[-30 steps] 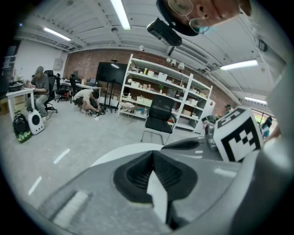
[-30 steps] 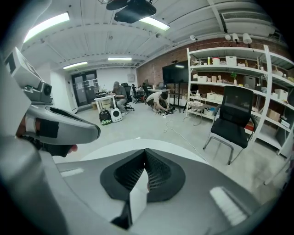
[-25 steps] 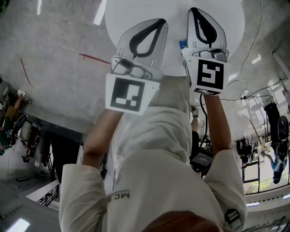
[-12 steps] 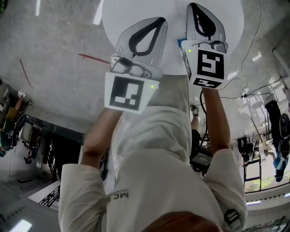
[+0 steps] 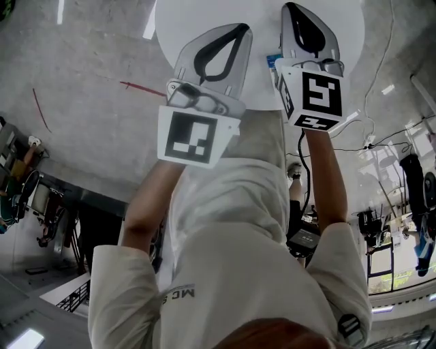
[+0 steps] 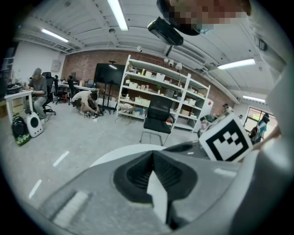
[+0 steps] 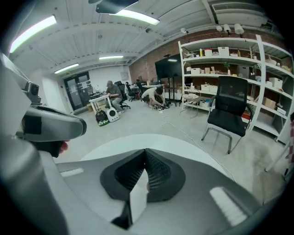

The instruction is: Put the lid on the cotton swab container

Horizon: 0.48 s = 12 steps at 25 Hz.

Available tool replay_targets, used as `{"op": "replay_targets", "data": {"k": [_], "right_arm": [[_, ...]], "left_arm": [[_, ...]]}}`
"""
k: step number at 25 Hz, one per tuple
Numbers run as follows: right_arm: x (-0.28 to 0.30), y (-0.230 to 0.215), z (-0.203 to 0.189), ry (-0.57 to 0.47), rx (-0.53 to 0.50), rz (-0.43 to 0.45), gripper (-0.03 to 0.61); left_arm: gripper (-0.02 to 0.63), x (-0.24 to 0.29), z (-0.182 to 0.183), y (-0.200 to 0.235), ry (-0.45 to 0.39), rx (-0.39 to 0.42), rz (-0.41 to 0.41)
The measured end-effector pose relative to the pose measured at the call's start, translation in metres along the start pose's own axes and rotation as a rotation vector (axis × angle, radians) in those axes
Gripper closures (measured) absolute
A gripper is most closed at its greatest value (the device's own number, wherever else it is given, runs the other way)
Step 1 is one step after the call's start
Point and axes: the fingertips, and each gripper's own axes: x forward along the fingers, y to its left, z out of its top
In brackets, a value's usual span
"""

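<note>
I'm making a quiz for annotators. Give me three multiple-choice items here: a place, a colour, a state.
1. Both the left gripper and the right gripper hang over: A) a round white table B) a sink C) a stove.
2. The office chair beyond the table is: A) red B) black C) white.
3. The left gripper's fingers are: A) wide apart B) clamped on a lid C) together, empty.
Key: 1 A, the head view shows white tabletop beneath both; 2 B, seat and back are black; 3 C, the left gripper view shows the tips meeting, nothing between.
</note>
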Motion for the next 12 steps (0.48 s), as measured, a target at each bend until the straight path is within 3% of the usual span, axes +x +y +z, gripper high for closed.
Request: {"op": "replay_targets", "data": {"k": [12], "right_arm": [[-0.096, 0.027, 0.055, -0.095, -0.062, 0.042, 0.584]], "left_arm": [[0.614, -0.06, 0.055, -0.042, -0.076, 0.05, 0.019]]}}
